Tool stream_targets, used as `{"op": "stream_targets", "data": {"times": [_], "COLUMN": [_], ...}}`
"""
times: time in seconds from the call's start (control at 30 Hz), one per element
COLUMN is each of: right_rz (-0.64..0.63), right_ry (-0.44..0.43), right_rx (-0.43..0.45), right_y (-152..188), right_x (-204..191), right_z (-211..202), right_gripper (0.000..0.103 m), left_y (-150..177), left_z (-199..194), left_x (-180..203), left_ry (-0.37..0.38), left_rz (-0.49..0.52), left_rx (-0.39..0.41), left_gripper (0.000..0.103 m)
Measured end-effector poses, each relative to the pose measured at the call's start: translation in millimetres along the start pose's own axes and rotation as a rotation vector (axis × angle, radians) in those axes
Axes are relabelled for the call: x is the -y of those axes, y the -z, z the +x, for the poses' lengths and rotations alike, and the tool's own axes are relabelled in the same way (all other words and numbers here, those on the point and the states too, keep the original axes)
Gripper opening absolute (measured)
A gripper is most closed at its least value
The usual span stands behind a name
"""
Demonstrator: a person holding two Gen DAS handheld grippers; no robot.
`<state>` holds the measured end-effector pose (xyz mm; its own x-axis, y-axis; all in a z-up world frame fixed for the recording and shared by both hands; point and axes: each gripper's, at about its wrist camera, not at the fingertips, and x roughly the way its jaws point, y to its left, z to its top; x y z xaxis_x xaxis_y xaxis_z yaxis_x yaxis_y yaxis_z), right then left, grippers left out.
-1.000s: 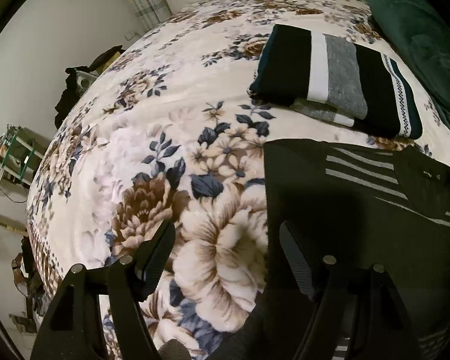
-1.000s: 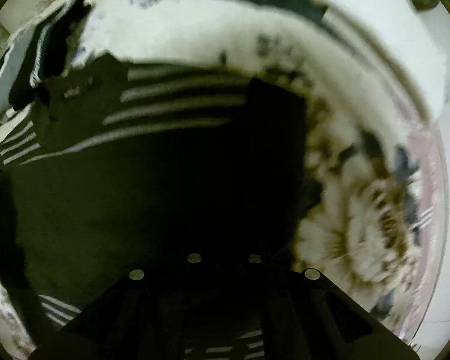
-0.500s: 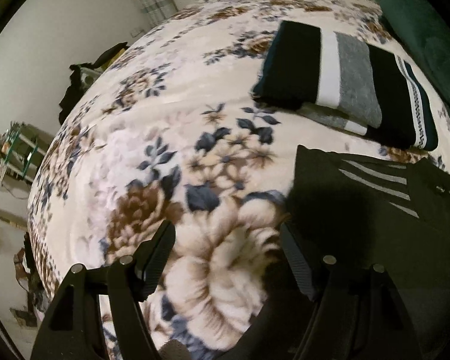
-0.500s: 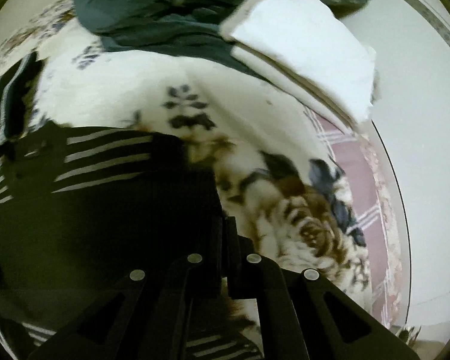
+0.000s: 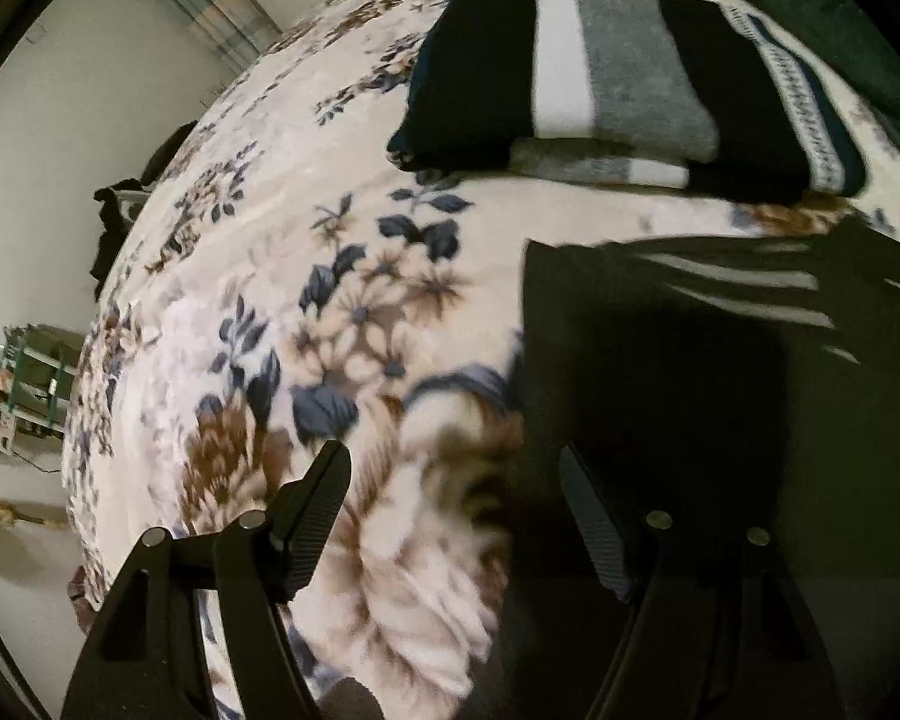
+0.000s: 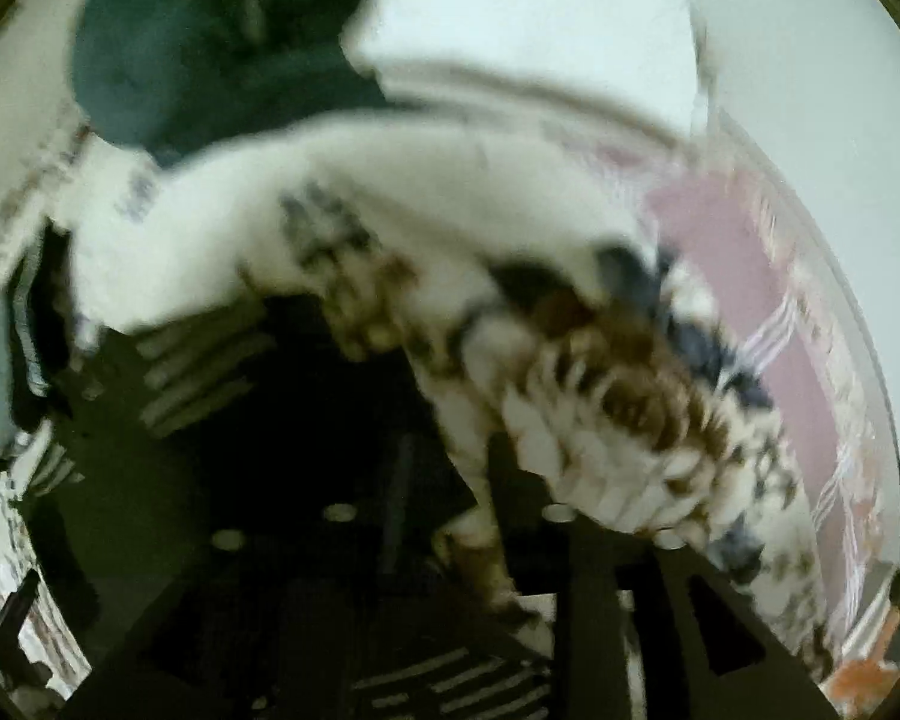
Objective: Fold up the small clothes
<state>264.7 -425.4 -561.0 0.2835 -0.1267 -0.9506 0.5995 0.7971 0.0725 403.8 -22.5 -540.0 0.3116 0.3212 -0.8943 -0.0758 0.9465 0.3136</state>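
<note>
A dark garment with pale grey stripes lies flat on the floral blanket. My left gripper hangs open just above the blanket. Its right finger stands over the garment's left edge, its left finger over bare blanket, and nothing is held. In the blurred right wrist view the same garment fills the lower left. My right gripper is over its right edge with the jaws opening. A strip of blanket shows in the gap and the pads do not press on the cloth.
A folded stack of black, white and grey clothes lies behind the garment, also seen at the left edge. A dark green quilt and a white pillow lie at the far end. The bed's edge drops off on the left.
My right gripper, shut on the garment's right edge before, has swung right and opened off the cloth. My left gripper has sunk closer to the blanket; the garment's left edge sits further right in its view.
</note>
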Motion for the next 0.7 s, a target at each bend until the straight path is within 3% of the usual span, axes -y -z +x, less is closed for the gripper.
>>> {"op": "stream_targets", "data": {"times": [0.03, 0.1, 0.17, 0.27, 0.33, 0.4, 0.7], "right_rz": [-0.04, -0.141, -0.256, -0.347, -0.369, -0.372, -0.277], "right_ry": [-0.015, -0.06, -0.114, -0.116, -0.047, -0.017, -0.011], "right_rx": [0.03, 0.038, -0.034, -0.149, -0.203, -0.243, -0.295], "right_y": [3, 12, 23, 36, 44, 48, 45], "right_x": [-9, -36, -70, -103, -111, -112, -100], "right_z": [-8, -12, 1, 36, 64, 86, 65], "right_gripper": [0.044, 0.046, 0.048, 0.049, 0.049, 0.049, 0.049], "left_y": [6, 17, 23, 28, 29, 28, 37], "left_z": [-4, -4, 5, 25, 35, 38, 37], "left_x": [4, 12, 20, 22, 24, 24, 2], "left_ry": [0.013, 0.019, 0.01, 0.012, 0.004, -0.002, 0.128], "left_rz": [0.01, 0.038, 0.058, 0.063, 0.087, 0.105, 0.095], "left_rx": [-0.002, -0.011, -0.036, -0.075, -0.072, -0.055, -0.109], "left_gripper": [0.071, 0.071, 0.071, 0.075, 0.088, 0.094, 0.094]}}
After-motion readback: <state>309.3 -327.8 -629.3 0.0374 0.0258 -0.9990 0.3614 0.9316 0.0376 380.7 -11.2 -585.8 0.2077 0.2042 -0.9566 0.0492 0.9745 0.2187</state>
